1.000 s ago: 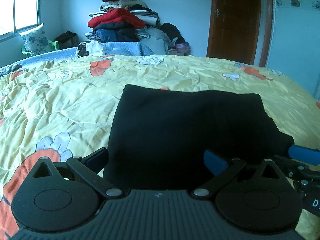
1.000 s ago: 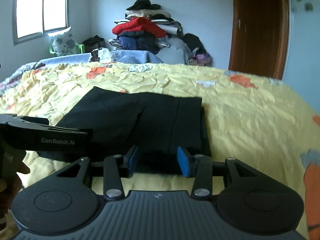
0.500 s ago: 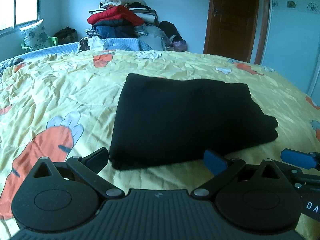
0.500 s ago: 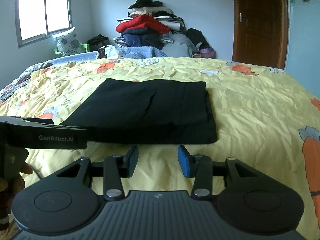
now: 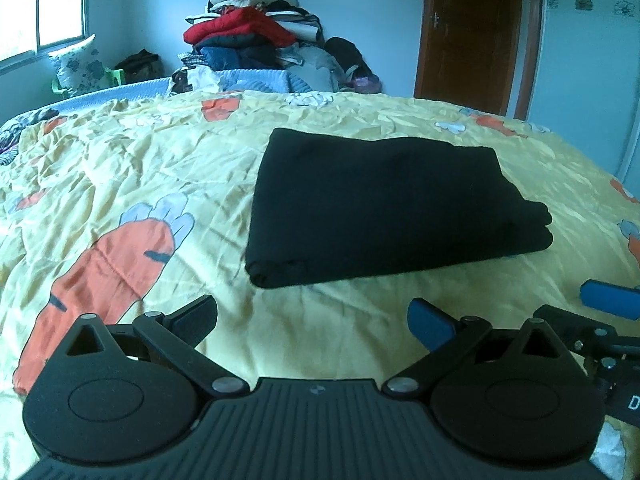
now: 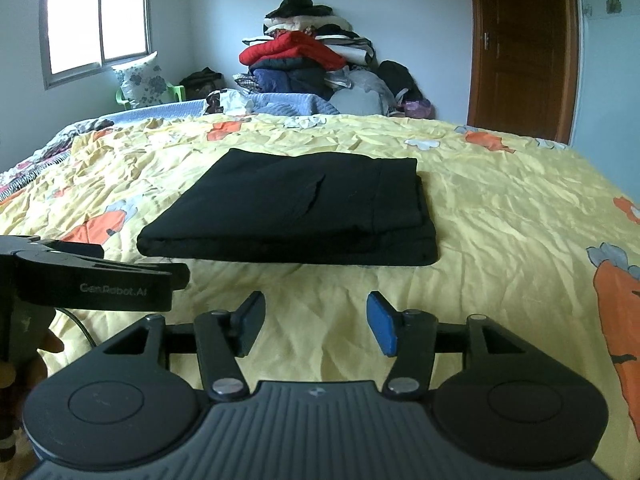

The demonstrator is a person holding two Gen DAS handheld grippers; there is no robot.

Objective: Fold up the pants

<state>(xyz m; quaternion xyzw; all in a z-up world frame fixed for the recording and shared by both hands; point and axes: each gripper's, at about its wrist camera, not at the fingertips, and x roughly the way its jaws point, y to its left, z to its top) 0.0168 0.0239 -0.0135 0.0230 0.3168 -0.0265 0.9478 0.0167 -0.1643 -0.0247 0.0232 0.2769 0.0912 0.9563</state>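
The black pants (image 5: 384, 204) lie folded into a flat rectangle on the yellow bedspread (image 5: 160, 184); the right wrist view shows the same pants (image 6: 296, 212) from the other side. My left gripper (image 5: 314, 320) hovers over bare sheet in front of the near folded edge, jaws wide open and holding nothing. My right gripper (image 6: 316, 322) is also short of the pants, its jaws opening with only bedspread between them. In the right wrist view the left gripper's body (image 6: 96, 280) shows at the left edge, with a hand below it.
A tall pile of clothes (image 6: 304, 56) stands past the far end of the bed. A wooden door (image 6: 524, 48) is at the right, a window (image 6: 96, 20) and a green chair with a pillow (image 6: 144, 84) at the left. The bedspread has carrot prints (image 5: 116, 260).
Both grippers have drawn back from the folded pants, which now lie farther off and fully in view. The right gripper's jaws have spread wider. The pants stayed put.
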